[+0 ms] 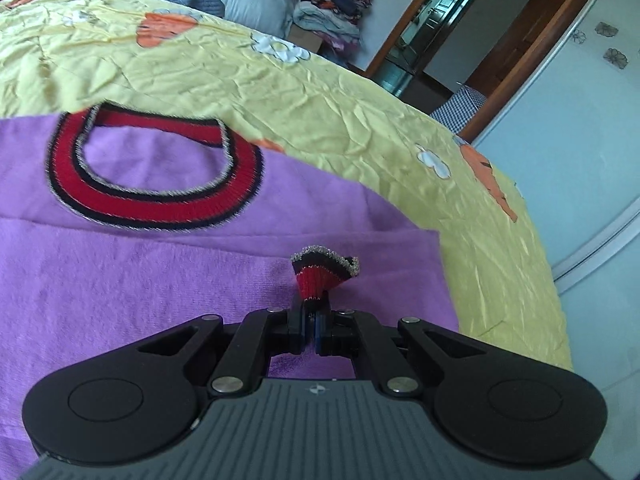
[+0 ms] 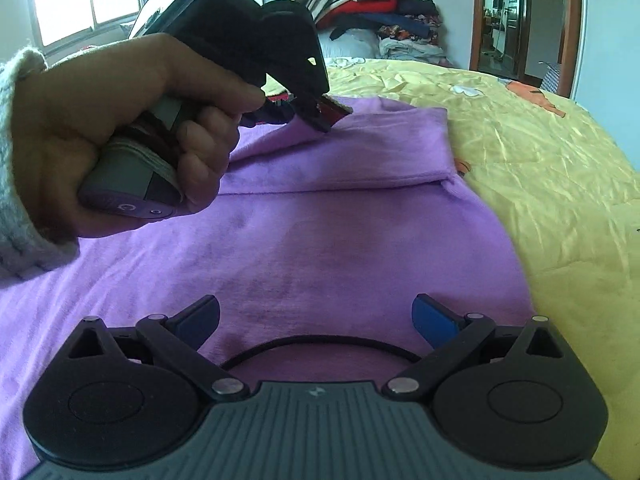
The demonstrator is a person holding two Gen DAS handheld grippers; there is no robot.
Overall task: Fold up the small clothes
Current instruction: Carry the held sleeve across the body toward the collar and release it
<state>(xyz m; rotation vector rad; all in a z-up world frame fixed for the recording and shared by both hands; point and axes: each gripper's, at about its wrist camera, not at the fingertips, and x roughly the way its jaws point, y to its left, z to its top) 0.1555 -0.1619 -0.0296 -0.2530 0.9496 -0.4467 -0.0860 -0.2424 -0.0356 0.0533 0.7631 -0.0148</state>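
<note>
While the left gripper (image 1: pixel 311 320) pinches a red-and-black striped cuff (image 1: pixel 323 274) between its closed jaws, the purple sweater (image 1: pixel 160 280) lies flat on the yellow bedspread (image 1: pixel 360 100) beneath and ahead of them. The right gripper (image 2: pixel 316 320) hovers over the sweater, jaws wide, holding nothing.

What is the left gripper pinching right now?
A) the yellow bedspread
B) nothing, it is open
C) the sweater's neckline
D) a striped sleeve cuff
D: the left gripper is shut on the striped sleeve cuff, which fans out red and black beyond its fingertips over the purple sweater.
</note>
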